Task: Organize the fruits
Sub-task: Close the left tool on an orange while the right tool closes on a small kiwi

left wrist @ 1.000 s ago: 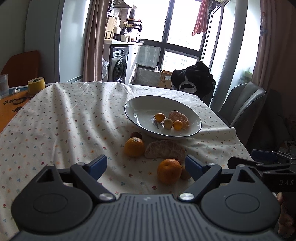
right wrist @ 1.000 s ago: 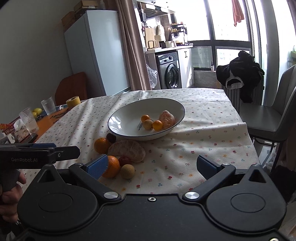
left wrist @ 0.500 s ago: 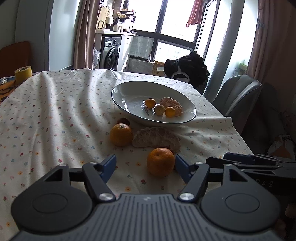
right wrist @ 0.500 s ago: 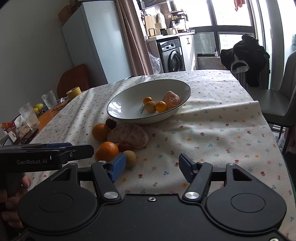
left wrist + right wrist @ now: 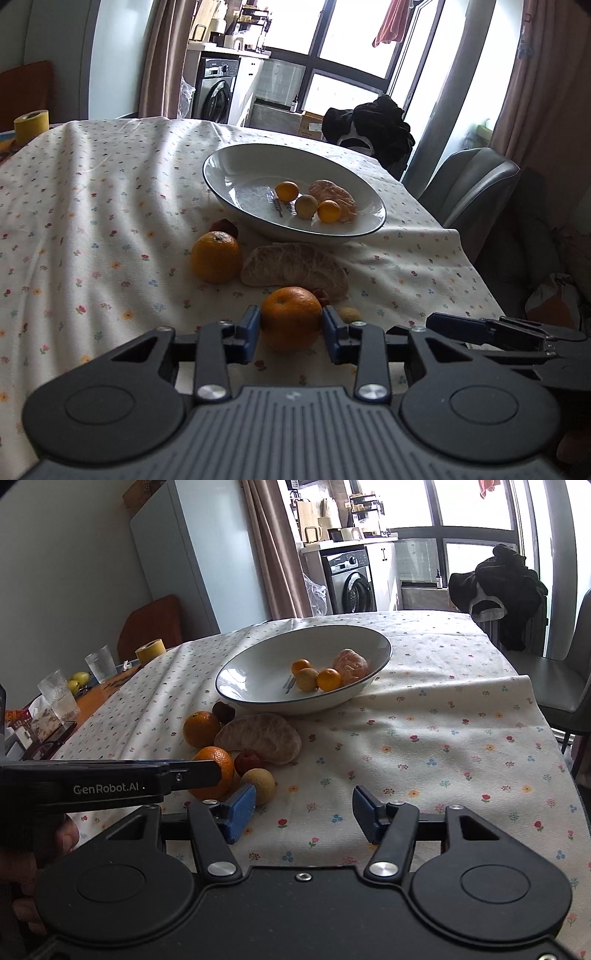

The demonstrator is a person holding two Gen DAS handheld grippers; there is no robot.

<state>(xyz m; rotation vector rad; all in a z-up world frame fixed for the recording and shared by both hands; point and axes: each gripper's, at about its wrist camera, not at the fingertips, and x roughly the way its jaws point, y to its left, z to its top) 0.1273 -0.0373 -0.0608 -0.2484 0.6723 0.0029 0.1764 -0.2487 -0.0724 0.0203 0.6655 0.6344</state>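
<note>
My left gripper (image 5: 291, 326) is shut on the nearest orange (image 5: 291, 312), with a blue pad pressed to each of its sides, low over the flowered tablecloth. The right wrist view shows that gripper (image 5: 192, 771) side-on against the same orange (image 5: 218, 760). Behind it lie a peeled citrus half (image 5: 295, 267), a second orange (image 5: 216, 256), a dark red fruit (image 5: 225, 225) and a tan round fruit (image 5: 260, 784). The white bowl (image 5: 236, 177) holds three small yellow-orange fruits and a peeled mandarin (image 5: 332, 194). My right gripper (image 5: 303, 812) stands open over bare cloth, just right of the tan fruit.
The table's right edge drops off beside a grey chair (image 5: 472, 184). On the far left stand a yellow tape roll (image 5: 149, 650) and two drinking glasses (image 5: 59, 698). A hand (image 5: 66, 838) holds the left gripper's handle.
My left gripper moved forward and closed its fingers on the nearest orange. The right gripper came closer to the fruit and its fingers narrowed, staying open.
</note>
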